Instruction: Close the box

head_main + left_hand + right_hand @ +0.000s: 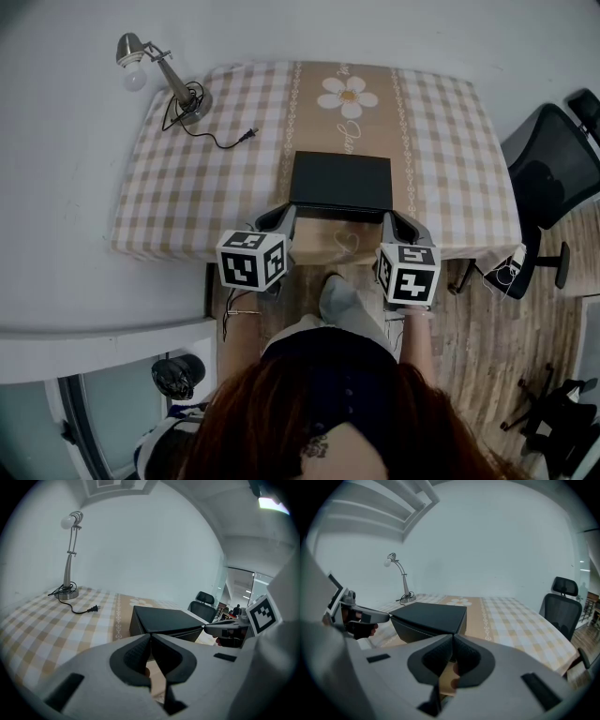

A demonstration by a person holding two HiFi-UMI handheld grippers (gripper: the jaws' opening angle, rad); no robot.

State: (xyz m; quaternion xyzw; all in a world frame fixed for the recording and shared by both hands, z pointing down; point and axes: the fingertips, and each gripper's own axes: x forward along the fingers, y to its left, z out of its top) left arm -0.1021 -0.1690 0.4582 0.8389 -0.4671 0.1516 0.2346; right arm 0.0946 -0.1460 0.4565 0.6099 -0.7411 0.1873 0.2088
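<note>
A black box rests on the checked tablecloth near the table's front edge. Its lid lies down over the base, with a thin slanting seam along the near side. My left gripper is just off the box's front left corner, jaws pressed together and empty. Off the front right corner is my right gripper, likewise shut on nothing. In the right gripper view the box lies straight ahead of the jaws.
A desk lamp stands at the far left corner, its cord and plug trailing over the cloth. A black office chair is to the right of the table. The person's legs are at the front edge.
</note>
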